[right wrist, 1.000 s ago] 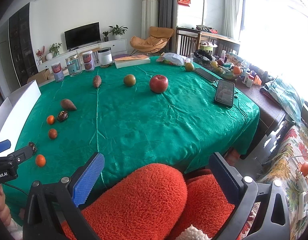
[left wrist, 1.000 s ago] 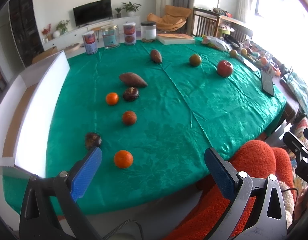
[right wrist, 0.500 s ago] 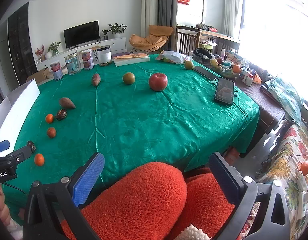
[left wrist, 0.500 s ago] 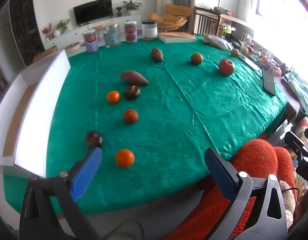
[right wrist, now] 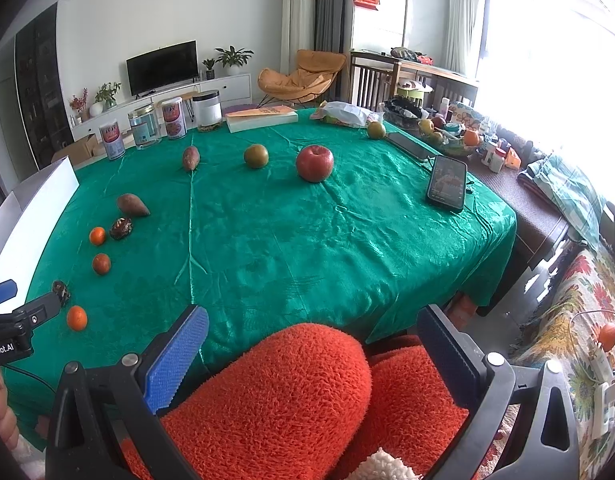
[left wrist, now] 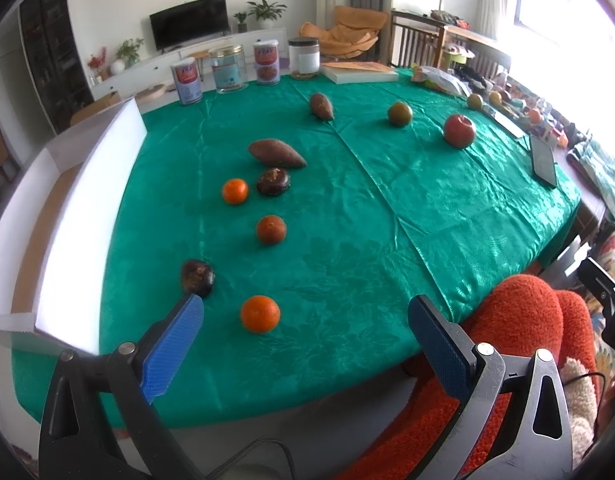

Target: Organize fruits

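Tools [left wrist: 305, 334] [right wrist: 313, 340] gape empty — fruit scattered on green cloth [left wrist: 347, 240].

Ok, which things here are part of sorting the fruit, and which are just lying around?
For the job: oranges, red apple, green fruit, dark fruits, white box.
Lying about: phone, tins, book, green cloth.

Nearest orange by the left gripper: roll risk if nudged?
Likely yes: the orange looks round and sits free on the smooth tablecloth. Probably firm and light. The open left gripper should straddle it rather than bump it.
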Tool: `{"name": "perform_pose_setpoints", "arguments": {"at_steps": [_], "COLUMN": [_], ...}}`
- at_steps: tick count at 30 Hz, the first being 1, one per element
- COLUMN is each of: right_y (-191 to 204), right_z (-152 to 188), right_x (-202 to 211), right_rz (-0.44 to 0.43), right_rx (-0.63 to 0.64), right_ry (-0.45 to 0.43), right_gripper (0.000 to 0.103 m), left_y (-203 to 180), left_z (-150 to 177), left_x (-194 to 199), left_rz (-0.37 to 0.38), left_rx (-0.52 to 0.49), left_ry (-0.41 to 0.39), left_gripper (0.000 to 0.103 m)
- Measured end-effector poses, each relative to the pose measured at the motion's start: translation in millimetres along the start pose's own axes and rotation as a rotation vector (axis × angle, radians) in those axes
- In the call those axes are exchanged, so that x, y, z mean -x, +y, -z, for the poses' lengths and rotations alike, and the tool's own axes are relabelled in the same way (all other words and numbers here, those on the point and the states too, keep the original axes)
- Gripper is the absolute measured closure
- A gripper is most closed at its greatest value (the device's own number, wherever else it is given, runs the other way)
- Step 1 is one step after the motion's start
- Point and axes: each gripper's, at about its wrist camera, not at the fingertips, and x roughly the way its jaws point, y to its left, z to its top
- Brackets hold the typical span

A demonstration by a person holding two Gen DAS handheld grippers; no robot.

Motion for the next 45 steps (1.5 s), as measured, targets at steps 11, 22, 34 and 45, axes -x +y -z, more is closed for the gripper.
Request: {"name": "perform_pose_setpoints", "arguments": {"at_steps": [11, 22, 34, 45], "right_y": [5.7, 11.6, 11.2, 20.1], "right_z": [0.6, 0.5, 0.7, 3.4], "right_x": [-6.2, -6.4, -5.2, -11.8], "right_rz": [-0.030, -0.070, -0.079, -0.101], "right_rx": [0.008, 0.029, 0.029, 0.049], "right_ry": [0.010, 0.003, -0.003, 0.018], "right_gripper": [0.000, 0.000, 0.000, 0.000], "left_y": [27.8, 23.8, 30.6, 95.9], "left_z": [2.4, -0.3, 2.7, 28.2], "left_x": [-10.2, -15.5, -19.4, -61.7], "left_rz": [-0.043, -0.030, -0.028, 0.056], "left_rx": [0.059, 0.058, 0.061, 0.243], "left_ry": [0.037, 0.058, 0.095, 0.273], "left_gripper": [0.001, 0.001, 0.001, 0.001]}}
